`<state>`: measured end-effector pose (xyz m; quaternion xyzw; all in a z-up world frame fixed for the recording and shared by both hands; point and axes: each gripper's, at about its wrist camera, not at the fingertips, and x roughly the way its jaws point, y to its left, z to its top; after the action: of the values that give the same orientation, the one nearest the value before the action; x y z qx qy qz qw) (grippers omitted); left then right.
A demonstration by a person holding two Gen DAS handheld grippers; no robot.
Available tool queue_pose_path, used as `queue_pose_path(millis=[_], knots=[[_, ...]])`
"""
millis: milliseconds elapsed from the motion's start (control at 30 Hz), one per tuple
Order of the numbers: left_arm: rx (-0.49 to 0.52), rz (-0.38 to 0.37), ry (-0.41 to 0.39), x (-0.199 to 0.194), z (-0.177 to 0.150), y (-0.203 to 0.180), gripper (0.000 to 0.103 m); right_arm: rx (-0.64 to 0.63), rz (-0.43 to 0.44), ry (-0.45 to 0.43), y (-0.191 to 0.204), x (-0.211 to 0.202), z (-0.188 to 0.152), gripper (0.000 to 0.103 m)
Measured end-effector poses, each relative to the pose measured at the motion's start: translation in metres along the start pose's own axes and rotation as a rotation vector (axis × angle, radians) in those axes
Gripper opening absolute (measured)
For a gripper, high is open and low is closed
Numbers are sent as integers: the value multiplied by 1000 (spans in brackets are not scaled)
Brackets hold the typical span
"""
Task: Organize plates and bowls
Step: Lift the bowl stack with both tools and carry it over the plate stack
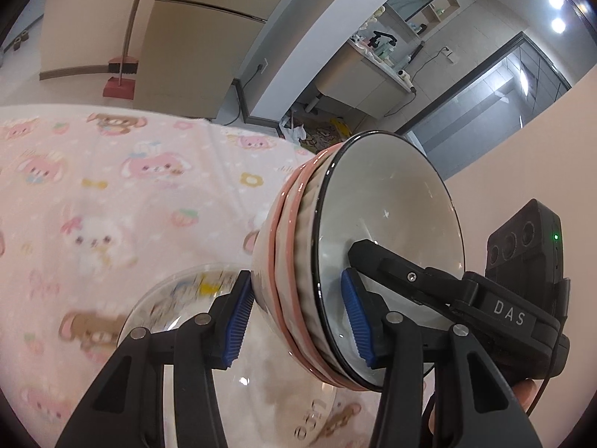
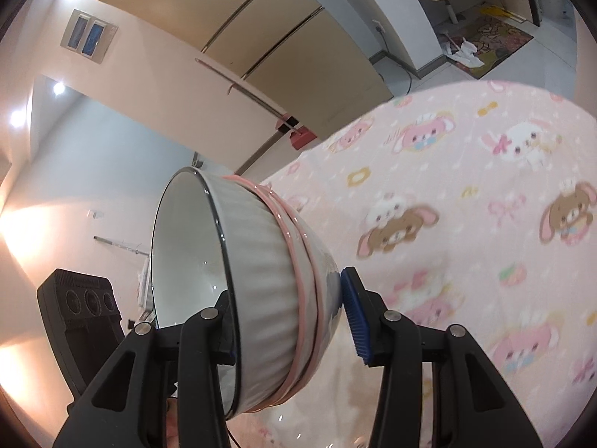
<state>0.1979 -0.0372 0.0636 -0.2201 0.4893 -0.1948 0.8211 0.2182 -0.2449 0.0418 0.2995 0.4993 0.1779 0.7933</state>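
Observation:
A stack of nested bowls hangs tipped on its side above the table: a white ribbed bowl with a black rim sits inside pink-rimmed bowls. My left gripper is shut on the stack's wall, one blue pad outside and the other inside. The right gripper reaches into the same bowl from the right. In the right wrist view the stack of bowls is clamped by my right gripper, with a blue pad on the outer wall. A clear glass bowl stands on the table below.
A pink cartoon-print tablecloth covers the table. Beyond its far edge stand beige cabinets, a broom with a red dustpan and a patterned floor mat. A hand holds the right gripper's handle.

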Motion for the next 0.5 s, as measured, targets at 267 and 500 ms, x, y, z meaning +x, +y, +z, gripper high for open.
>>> queue_pose_path(millis=[267,500], knots=[[-26,13,4,-29,-43,13,50,-13,-3,42,12,-2,-46,43],[-35,11,-2,-42,-70,20,50,-26,1,53,17,-7,-76,44]])
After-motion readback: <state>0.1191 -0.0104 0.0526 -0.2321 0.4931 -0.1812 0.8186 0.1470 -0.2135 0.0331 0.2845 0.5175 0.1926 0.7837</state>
